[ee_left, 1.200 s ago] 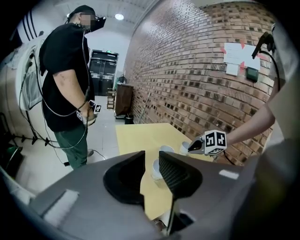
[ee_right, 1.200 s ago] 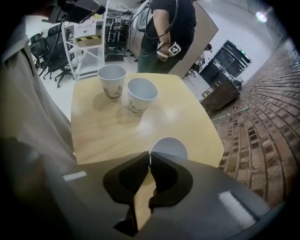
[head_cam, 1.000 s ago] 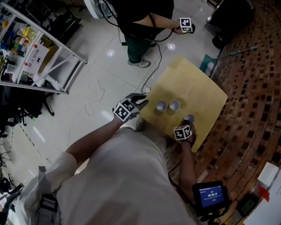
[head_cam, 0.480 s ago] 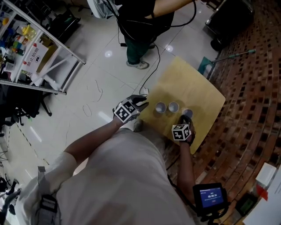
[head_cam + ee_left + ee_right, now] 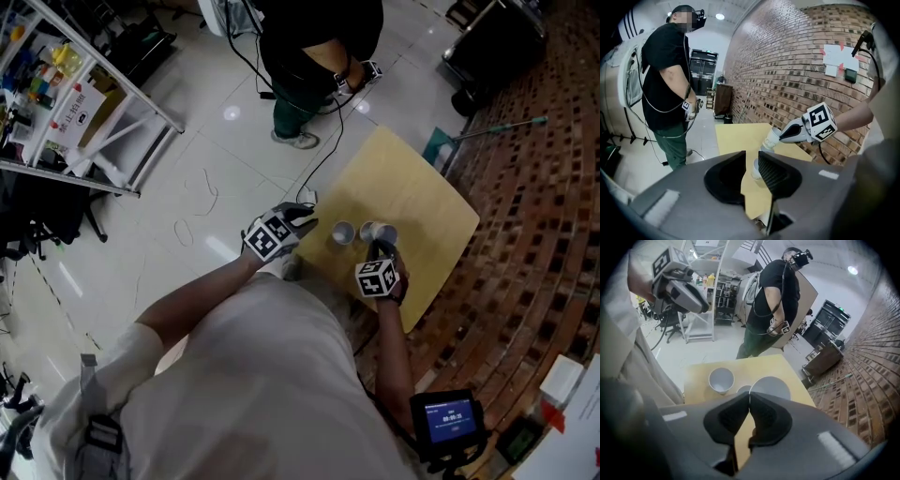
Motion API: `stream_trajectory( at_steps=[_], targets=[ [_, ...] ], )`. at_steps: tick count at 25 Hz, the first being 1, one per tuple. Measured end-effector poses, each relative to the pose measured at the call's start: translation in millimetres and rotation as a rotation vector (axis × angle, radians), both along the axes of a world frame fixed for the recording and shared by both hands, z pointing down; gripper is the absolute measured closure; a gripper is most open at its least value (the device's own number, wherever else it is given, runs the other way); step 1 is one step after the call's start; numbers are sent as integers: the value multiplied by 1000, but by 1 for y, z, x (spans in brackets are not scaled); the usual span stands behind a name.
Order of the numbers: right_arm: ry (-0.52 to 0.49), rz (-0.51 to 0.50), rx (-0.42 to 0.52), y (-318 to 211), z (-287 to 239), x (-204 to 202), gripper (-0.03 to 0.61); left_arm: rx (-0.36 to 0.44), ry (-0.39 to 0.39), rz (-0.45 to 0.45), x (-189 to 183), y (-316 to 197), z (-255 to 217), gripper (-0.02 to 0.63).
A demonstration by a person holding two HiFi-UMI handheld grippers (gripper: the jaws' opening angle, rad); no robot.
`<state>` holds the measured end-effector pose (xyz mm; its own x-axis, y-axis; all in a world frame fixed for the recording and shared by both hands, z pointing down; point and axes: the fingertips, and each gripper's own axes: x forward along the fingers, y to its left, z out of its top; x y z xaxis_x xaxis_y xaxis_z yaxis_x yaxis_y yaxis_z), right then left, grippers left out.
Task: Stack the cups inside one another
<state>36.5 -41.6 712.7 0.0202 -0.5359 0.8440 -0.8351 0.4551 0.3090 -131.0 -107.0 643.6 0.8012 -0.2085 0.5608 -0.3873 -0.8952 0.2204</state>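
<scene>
Three white paper cups are at the near side of the yellow table [image 5: 417, 183]. My right gripper [image 5: 380, 249] is shut on the rim of one cup [image 5: 386, 234], which it holds tilted just above the middle cup [image 5: 368, 230]. In the right gripper view the held cup [image 5: 771, 387] covers most of the middle cup [image 5: 742, 390], and the third cup [image 5: 721, 379] stands upright to the left. My left gripper [image 5: 302, 221] hovers at the table's left edge, jaws apart with nothing between them, a short way from that third cup [image 5: 343, 232].
A person in a black top and green trousers [image 5: 309, 56] stands at the table's far side with a marker cube in hand. A metal shelf rack [image 5: 84, 103] is far left. A brick wall [image 5: 534, 216] runs along the right, and a small screen [image 5: 450, 419] sits behind me.
My right gripper has lifted its cup off the table's right side and carried it left, over the middle cup. The left gripper has kept still. The standing person has shifted their arm.
</scene>
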Motion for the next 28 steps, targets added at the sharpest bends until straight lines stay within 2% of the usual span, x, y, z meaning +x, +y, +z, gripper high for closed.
stream_trajectory(
  at_steps=[11,24,25,27,28],
  targets=[
    [-19,-65,-130,1,41,-15,568,1,-5,-29,-11,0,3,511],
    [-19,-69,-195,-5,69,-16,565,-10,-8,-66,-33,0,6,511],
    [-27,-67,-196,-6,70,-17,554,-9,-7,-66,-34,0,6,511],
    [-47,-59,-185,-8,69,-18,461,-10,-7,-67,-34,1,6,511],
    [-52,-57,-169,-9,66,-20,448,-10,-7,-67,-34,1,6,511]
  ],
)
